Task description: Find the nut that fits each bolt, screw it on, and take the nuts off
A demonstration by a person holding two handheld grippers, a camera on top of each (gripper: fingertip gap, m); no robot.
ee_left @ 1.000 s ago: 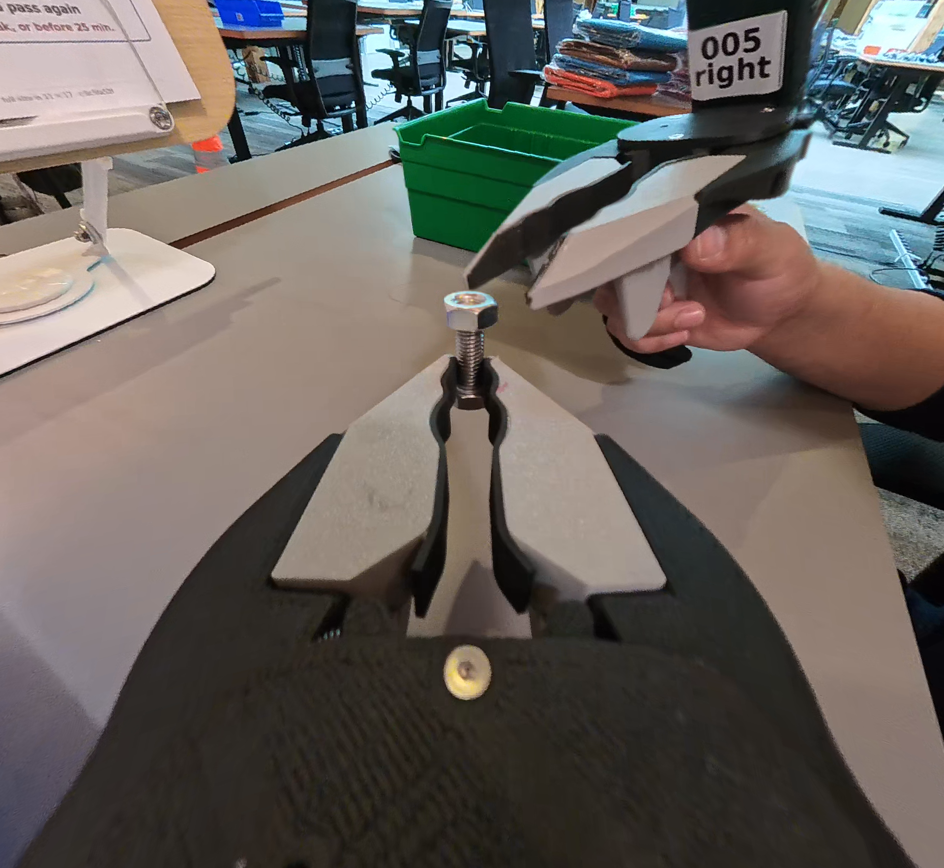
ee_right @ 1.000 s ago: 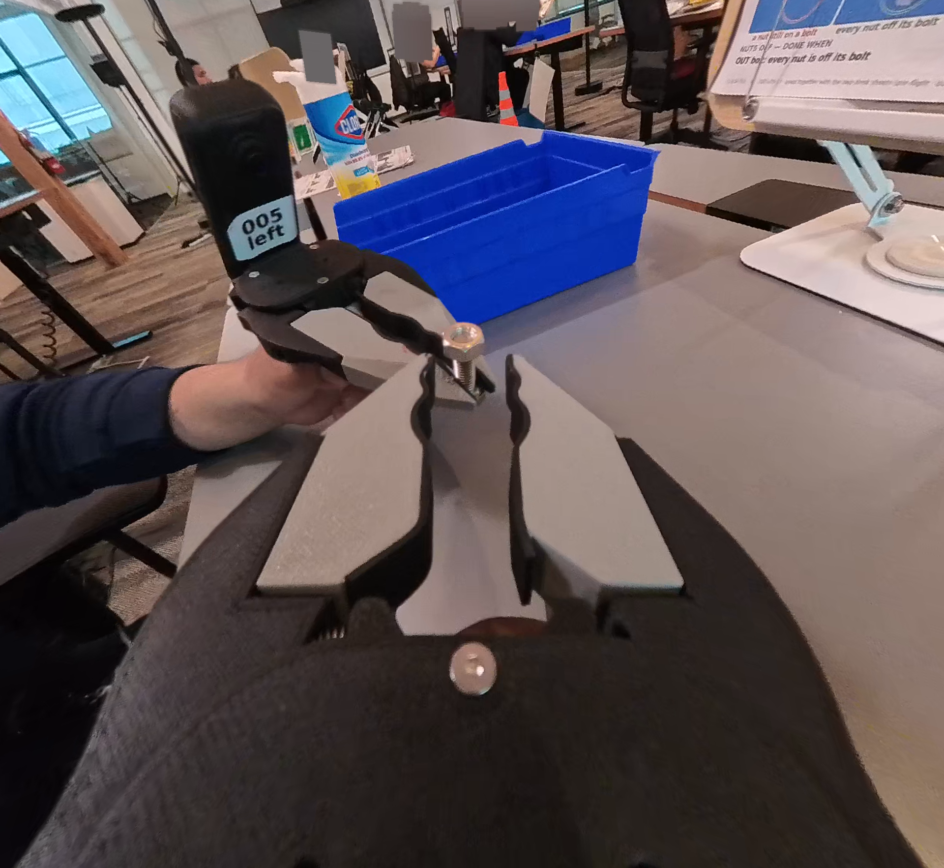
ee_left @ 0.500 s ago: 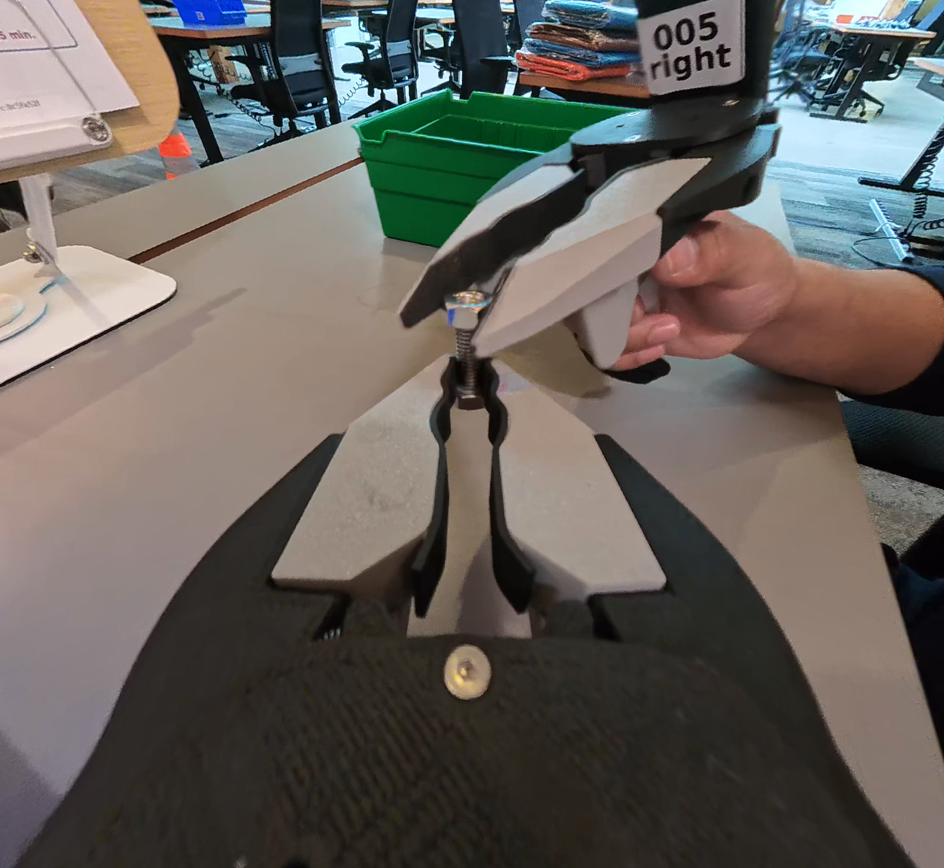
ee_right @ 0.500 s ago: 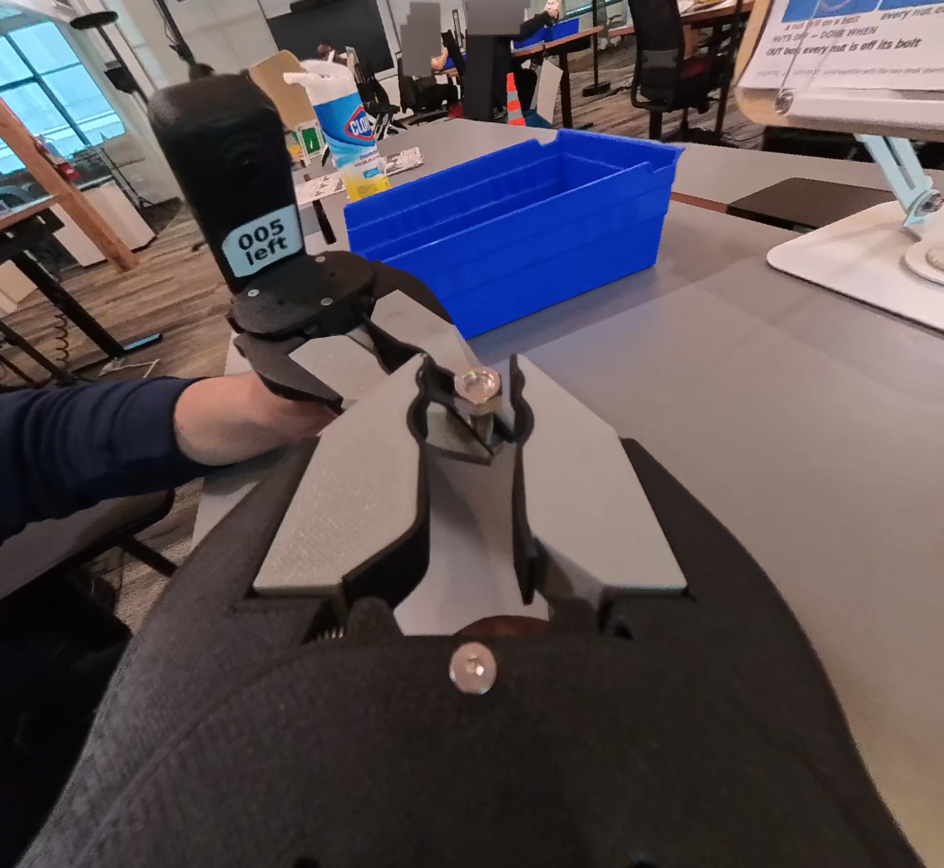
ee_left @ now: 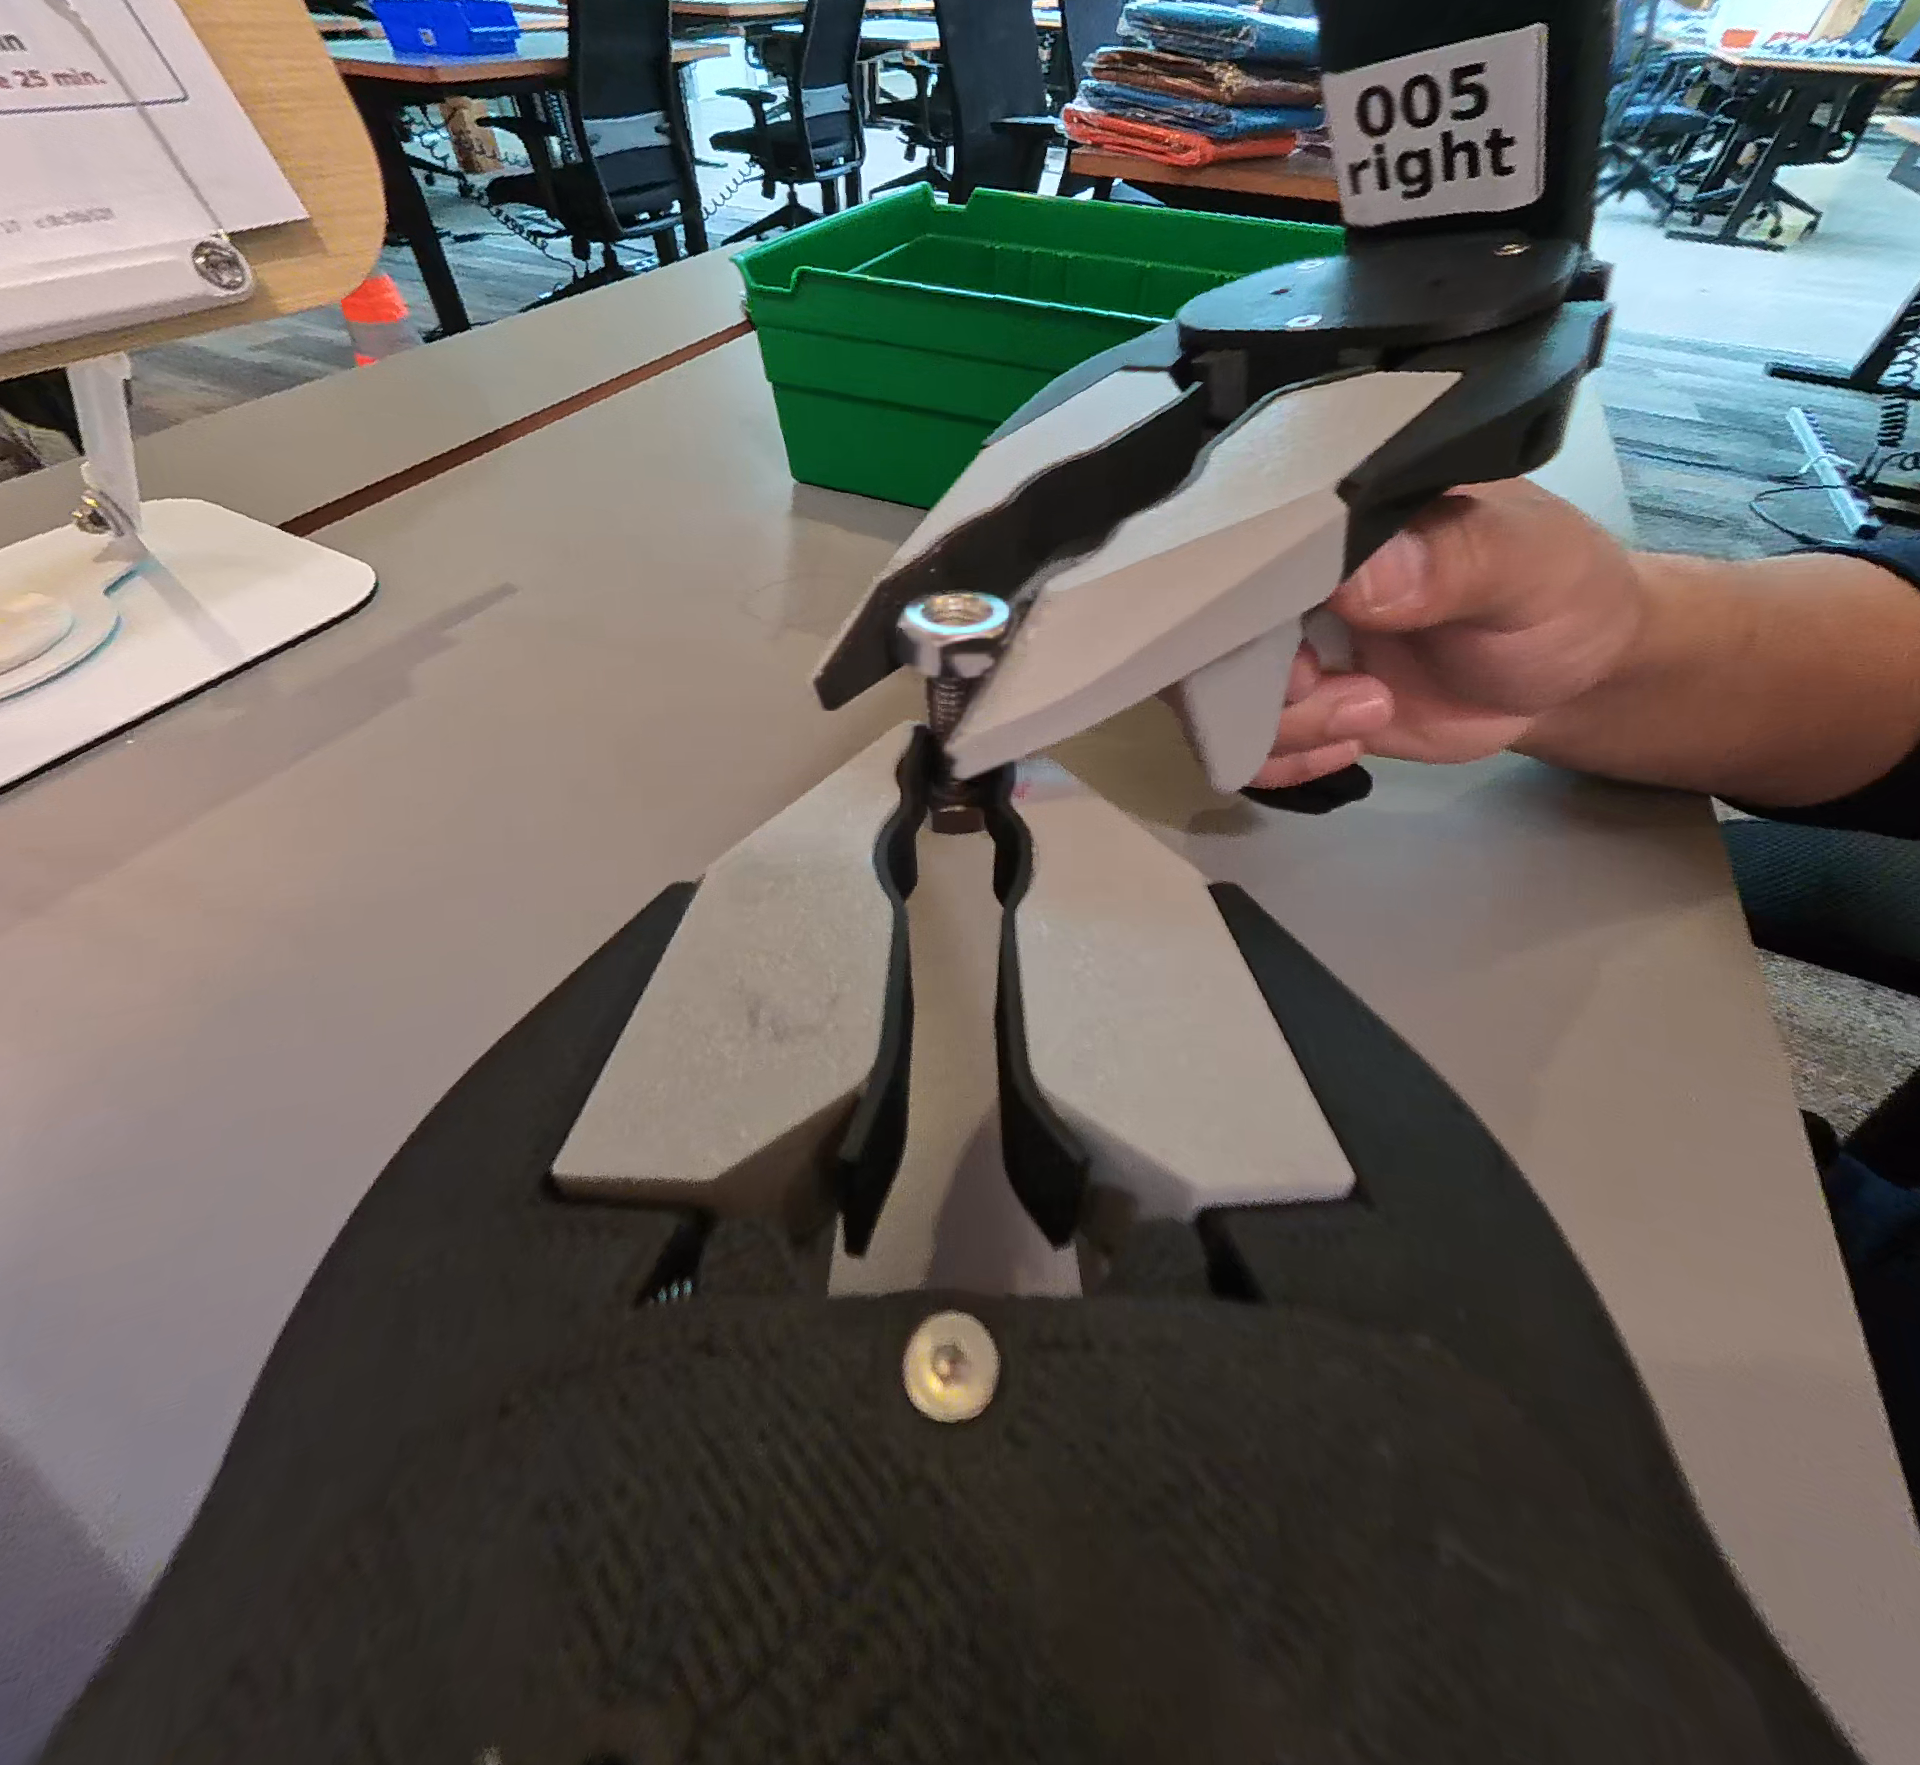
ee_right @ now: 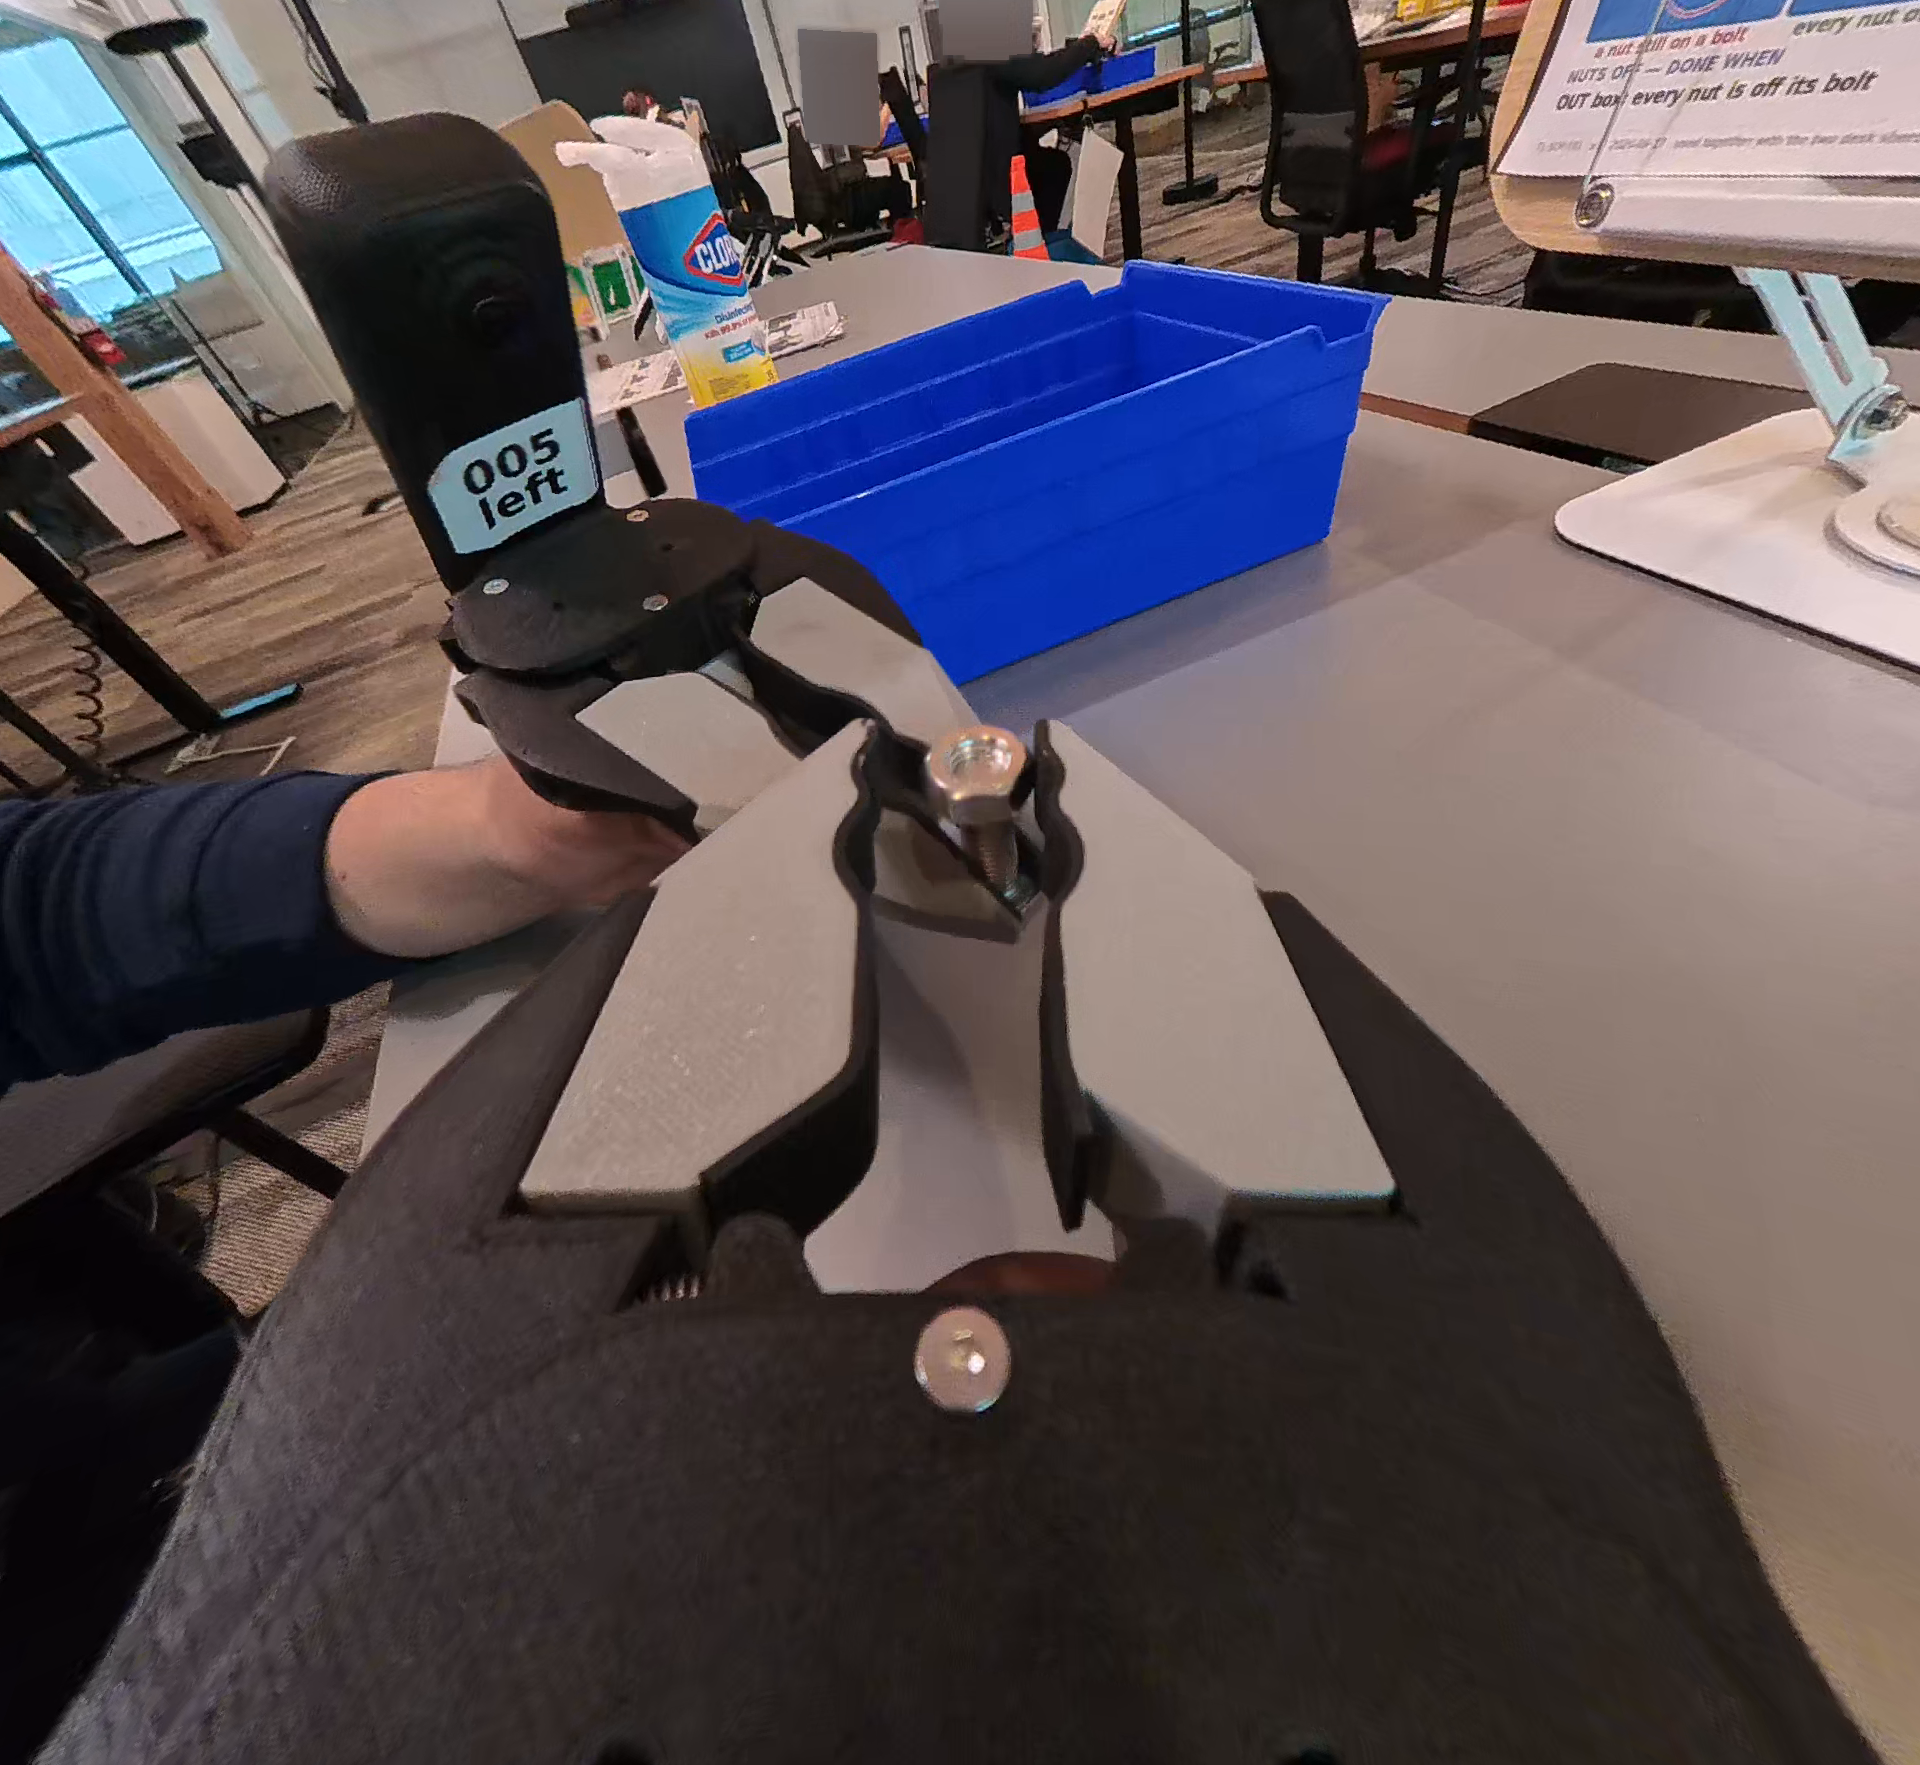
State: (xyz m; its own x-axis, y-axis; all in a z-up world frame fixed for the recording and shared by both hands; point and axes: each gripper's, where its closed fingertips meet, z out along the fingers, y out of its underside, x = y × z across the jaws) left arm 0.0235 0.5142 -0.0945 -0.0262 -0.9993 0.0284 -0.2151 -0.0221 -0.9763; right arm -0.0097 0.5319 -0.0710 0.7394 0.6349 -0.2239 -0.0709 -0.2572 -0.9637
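We see the left gripper [ee_left: 954, 806] closed tight on the lower end of a threaded steel bolt [ee_left: 943, 699], holding it upright above the grey tabletop [ee_left: 436, 780] — its two grey fingers nearly meet around the shank. At the bolt's top sits a shiny silver hex nut [ee_left: 954, 635], and the right gripper [ee_right: 961, 785] has it between its fingertips, the jaws narrowed to the nut's width and pressing its flats on both sides as far as we can tell. Behind them stand a green plastic bin [ee_left: 935, 365] and a blue plastic bin [ee_right: 1039, 489] — both well apart from the bolt.
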